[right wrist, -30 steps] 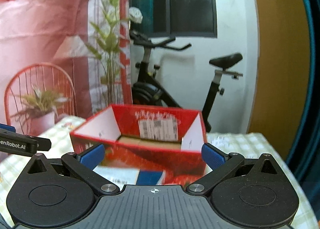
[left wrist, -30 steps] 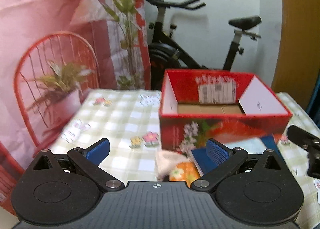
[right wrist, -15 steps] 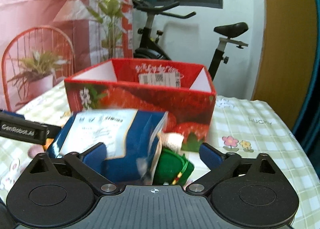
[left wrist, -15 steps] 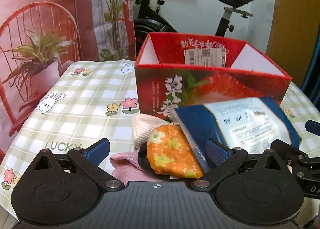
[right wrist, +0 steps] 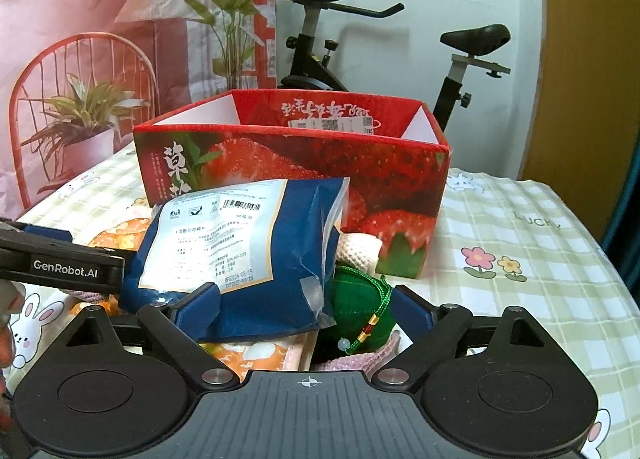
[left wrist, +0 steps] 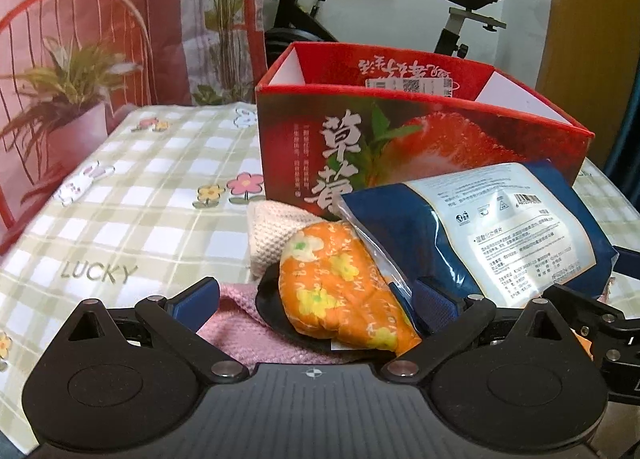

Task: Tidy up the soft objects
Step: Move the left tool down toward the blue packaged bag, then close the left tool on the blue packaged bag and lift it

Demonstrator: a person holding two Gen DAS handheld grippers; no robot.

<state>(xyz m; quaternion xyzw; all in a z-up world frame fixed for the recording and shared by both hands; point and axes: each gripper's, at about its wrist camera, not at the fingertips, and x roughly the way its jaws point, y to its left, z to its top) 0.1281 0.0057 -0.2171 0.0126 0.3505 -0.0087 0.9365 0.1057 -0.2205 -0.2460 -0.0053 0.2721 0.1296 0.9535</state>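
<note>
A pile of soft things lies on the checked tablecloth in front of an open red strawberry box [left wrist: 400,139] [right wrist: 300,167]. In the pile are a blue wipes pack [left wrist: 500,227] [right wrist: 248,251], an orange floral pouch [left wrist: 340,291], a cream knit piece [left wrist: 272,235], a pink knit cloth [left wrist: 240,331] and a green pouch with a beaded cord [right wrist: 356,307]. My left gripper [left wrist: 316,295] is open low over the pile, its fingers either side of the orange pouch. My right gripper [right wrist: 306,307] is closing, still wide, with the blue pack and green pouch between its fingers.
The table [left wrist: 140,199] carries a green-checked cloth with rabbits and flowers. Behind it stand an exercise bike [right wrist: 360,39] and a pink printed backdrop [left wrist: 80,39]. My left gripper's side [right wrist: 60,263] reaches in from the left of the right wrist view.
Both grippers have come down toward the pile, which now fills the lower part of each view. The right gripper's fingers have drawn slightly closer together.
</note>
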